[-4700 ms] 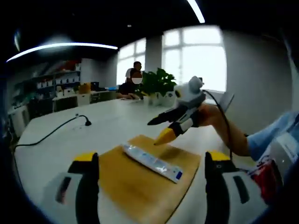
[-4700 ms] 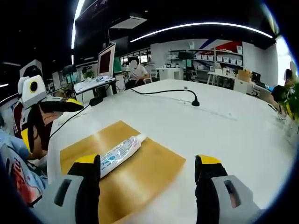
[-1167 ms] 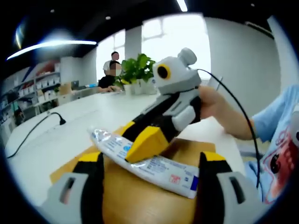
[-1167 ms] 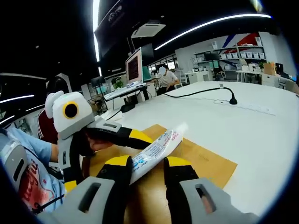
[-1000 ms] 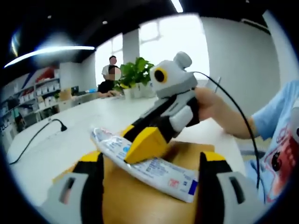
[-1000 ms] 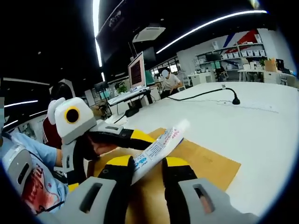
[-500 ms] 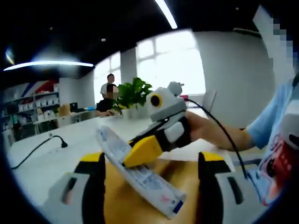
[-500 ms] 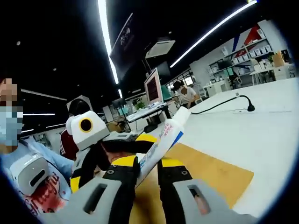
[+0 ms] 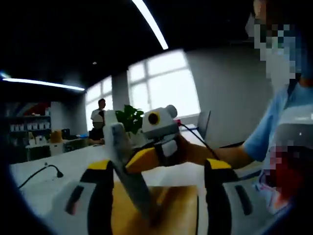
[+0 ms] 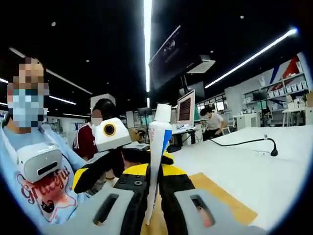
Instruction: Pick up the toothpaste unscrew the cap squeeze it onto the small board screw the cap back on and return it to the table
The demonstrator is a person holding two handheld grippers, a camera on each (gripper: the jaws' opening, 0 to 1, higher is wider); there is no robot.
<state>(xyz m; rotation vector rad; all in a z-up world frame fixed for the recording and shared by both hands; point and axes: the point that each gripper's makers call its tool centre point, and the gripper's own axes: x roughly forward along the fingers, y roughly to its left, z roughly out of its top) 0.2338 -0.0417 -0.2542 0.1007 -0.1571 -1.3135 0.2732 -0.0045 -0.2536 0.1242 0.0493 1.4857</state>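
White toothpaste tube with blue print (image 10: 157,152) stands upright, cap up, clamped in the right gripper (image 10: 150,178) above the tan wooden board (image 10: 222,198); left gripper (image 9: 155,183) spread wide, holding nothing.

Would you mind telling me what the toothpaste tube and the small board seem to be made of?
Toothpaste tube: likely soft glossy plastic laminate with a white hard-plastic cap, judging by its printed, sheeny skin. Small board: probably wood or bamboo, matte tan; no grain is visible.
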